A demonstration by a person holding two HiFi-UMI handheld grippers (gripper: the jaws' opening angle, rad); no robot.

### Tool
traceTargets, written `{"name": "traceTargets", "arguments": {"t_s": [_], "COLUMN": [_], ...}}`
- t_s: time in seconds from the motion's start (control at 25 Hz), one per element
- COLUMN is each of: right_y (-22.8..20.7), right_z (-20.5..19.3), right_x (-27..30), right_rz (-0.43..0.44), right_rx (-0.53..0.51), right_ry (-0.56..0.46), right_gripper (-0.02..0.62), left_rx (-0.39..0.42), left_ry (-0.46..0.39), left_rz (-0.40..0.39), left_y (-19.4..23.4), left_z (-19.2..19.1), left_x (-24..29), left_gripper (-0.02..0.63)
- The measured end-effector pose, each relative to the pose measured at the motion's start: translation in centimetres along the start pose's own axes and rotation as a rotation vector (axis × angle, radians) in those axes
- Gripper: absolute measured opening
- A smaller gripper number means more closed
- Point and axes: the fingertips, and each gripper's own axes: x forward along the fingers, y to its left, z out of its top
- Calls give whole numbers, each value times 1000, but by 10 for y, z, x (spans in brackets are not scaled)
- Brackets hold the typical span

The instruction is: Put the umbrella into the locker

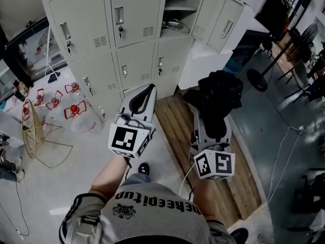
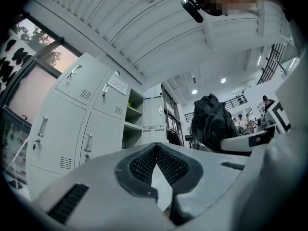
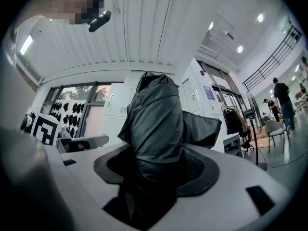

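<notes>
A black folded umbrella (image 1: 218,98) stands up out of my right gripper (image 1: 213,122), which is shut on its lower part. In the right gripper view the umbrella (image 3: 156,124) fills the space between the jaws of the gripper (image 3: 156,165). My left gripper (image 1: 150,88) is to its left with its tips together and nothing between them; they also meet in the left gripper view (image 2: 155,147), where the umbrella (image 2: 214,121) shows at the right. Ahead is a bank of pale lockers; one compartment (image 1: 177,14) is open, its door (image 1: 219,19) swung right.
A wooden plank platform (image 1: 175,128) runs along the floor below the lockers. At the left are large water bottles with red handles (image 1: 73,111) and a wire frame (image 1: 33,131). A round fan base (image 1: 258,79) and cables (image 1: 284,151) are at the right.
</notes>
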Motion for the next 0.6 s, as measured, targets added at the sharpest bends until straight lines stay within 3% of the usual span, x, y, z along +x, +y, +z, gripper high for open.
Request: {"name": "traceTargets", "arguments": {"t_s": [0.6], "right_y": [6], "right_z": [-23], "right_x": [105], "right_rz": [-37], "right_rx": [-3], "right_ry": [-3], "right_gripper": [264], "left_rx": [-21], "left_ry": [-10], "left_rz": [-24], "left_y": [88], "left_z": [-27], "left_x": [68], "left_gripper": [3]}}
